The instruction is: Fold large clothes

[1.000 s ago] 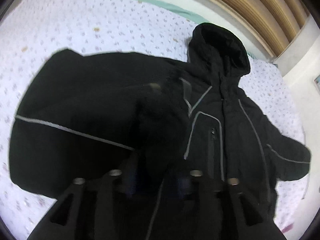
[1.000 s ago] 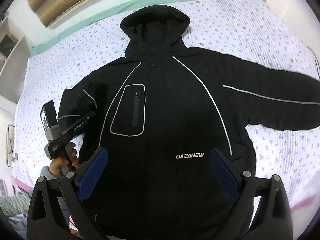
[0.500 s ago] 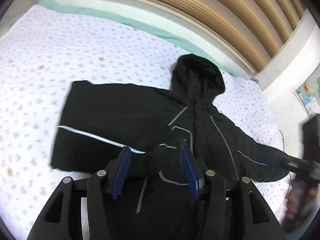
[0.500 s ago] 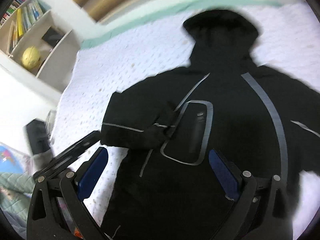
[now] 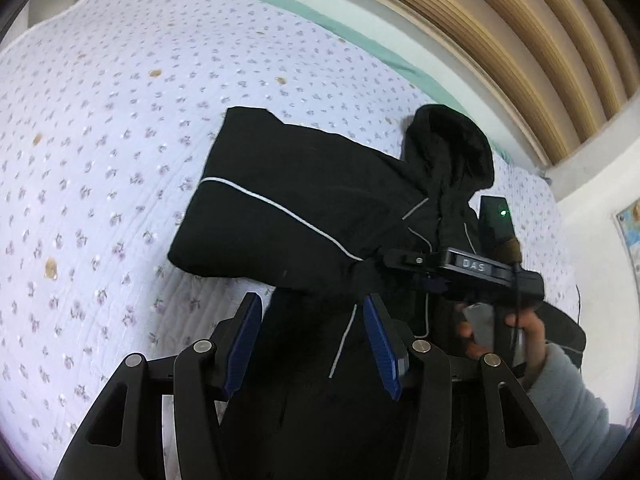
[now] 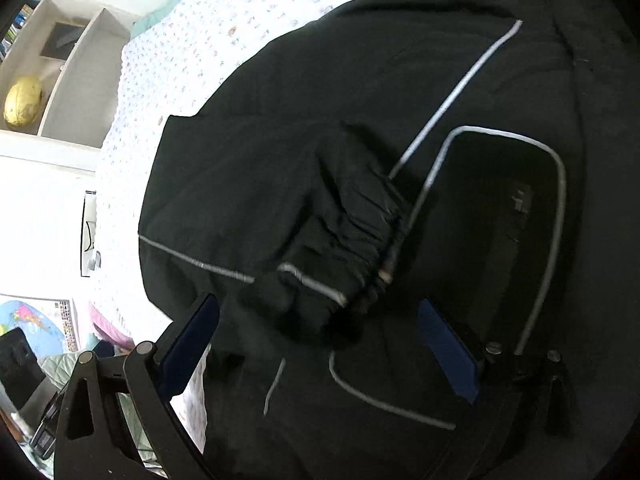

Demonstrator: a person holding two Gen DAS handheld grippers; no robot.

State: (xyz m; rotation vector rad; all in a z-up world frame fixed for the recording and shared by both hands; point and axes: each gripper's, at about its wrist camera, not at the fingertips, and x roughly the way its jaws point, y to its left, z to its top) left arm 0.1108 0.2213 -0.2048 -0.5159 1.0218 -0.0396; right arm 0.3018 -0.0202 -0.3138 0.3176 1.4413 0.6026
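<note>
Clearly, a black hooded jacket [image 5: 304,216] is spread front-up on a bed covered by a pale quilt with small flowers [image 5: 100,152]. One sleeve [image 6: 256,208] is folded inward across the chest, and its gathered cuff [image 6: 352,248] rests beside the chest pocket, which is outlined in grey piping [image 6: 500,220]. The hood [image 5: 452,148] points toward the headboard wall.

The left gripper [image 5: 312,344] is held above the lower body of the jacket with its blue-padded jaws spread and nothing between them. The right gripper [image 6: 316,352] is held close over the folded sleeve, just short of the cuff; its jaws are also parted and nothing is clasped. In the left wrist view the right gripper is seen from outside, held in the person's right hand [image 5: 516,332].

The jacket is judged to be padded and bulky, soft rather than stiff, with a smooth shell that may slide against itself. A folded sleeve of this kind is likely to spring back or slip off the chest if it is not pressed flat. A firm hold is best taken at thick edges: the cuff, the hem, or the shoulder seam, where several layers can be pinched. The far sleeve is judged to remain to be folded.
</note>
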